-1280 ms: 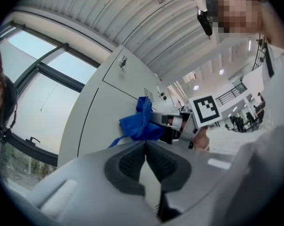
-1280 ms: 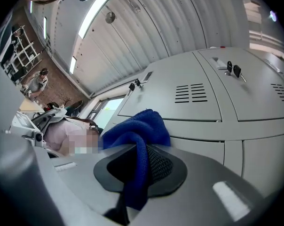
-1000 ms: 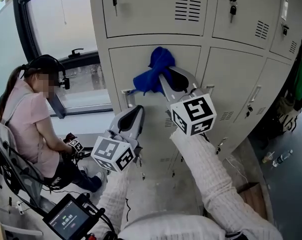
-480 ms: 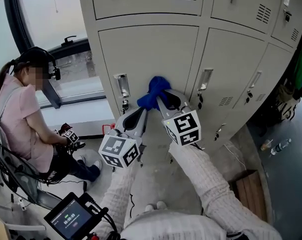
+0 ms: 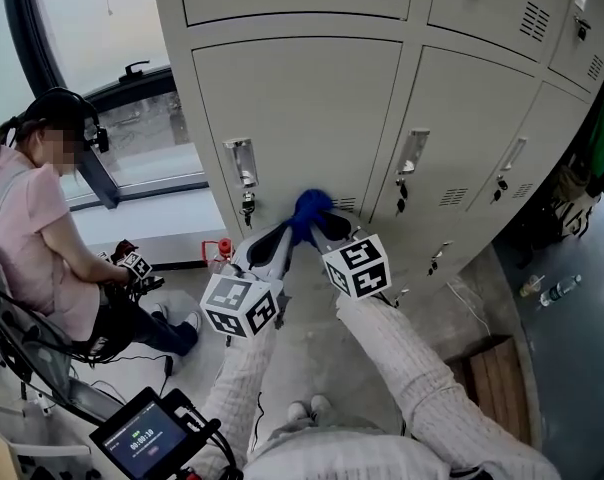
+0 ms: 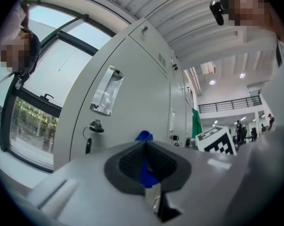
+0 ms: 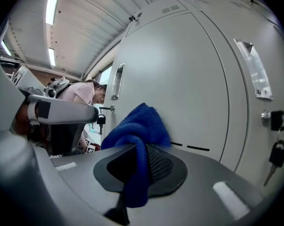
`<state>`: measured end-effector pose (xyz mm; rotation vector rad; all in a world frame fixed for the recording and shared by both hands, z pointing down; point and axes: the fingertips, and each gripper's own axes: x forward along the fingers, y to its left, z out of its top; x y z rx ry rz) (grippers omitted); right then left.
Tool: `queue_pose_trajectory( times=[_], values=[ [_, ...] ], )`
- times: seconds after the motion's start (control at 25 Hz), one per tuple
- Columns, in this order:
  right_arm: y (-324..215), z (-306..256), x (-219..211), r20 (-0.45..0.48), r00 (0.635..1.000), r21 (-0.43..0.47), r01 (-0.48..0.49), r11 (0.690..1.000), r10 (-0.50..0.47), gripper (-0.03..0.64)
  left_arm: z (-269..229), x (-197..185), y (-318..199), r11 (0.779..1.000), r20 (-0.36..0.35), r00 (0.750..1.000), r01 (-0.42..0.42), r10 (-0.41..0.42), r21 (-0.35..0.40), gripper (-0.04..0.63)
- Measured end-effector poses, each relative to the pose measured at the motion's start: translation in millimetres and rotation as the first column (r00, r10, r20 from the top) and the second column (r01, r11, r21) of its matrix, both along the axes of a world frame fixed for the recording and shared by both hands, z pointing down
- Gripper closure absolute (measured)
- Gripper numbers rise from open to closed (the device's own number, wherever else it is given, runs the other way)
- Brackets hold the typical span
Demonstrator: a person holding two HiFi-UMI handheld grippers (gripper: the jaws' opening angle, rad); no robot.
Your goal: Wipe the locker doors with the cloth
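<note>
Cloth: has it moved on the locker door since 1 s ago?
Yes, downward: the cloth in the right claw now sits below the door handle; earlier it was above.

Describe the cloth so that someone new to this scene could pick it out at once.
Start at the bank of grey lockers. Low on the door nearest the window, the right tool is shut on a bunched cloth. It is the only bright blue thing against the pale metal.
</note>
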<state>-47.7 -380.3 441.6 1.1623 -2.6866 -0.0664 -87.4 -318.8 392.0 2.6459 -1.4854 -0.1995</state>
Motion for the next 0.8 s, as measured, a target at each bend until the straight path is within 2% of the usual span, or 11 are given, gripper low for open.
queue_pose_trajectory(
  times=[0.2,0.4,0.6,0.8],
  values=[
    [0,11,0,0.021,1.000,-0.057,-0.001,0.998,0.002,0.564,2,-2,1,1.000,0.007,1.000,0.003,-0.003,-0.007,0.589],
    [3,2,5,0.044,0.999,-0.050,-0.015,0.999,0.017,0.563,-4,2,-4,1.000,0.022,1.000,-0.020,0.020,0.004,0.589],
    [10,-63,25,0.134,0.990,0.100,-0.050,0.994,0.037,0.565,-49,7,-13,0.993,0.024,0.998,-0.057,0.055,0.101,0.589],
    [19,-160,59,0.243,0.970,0.276,-0.100,0.956,0.031,0.564,-110,27,-16,0.965,0.050,0.993,-0.113,0.104,0.235,0.589]
  ],
)
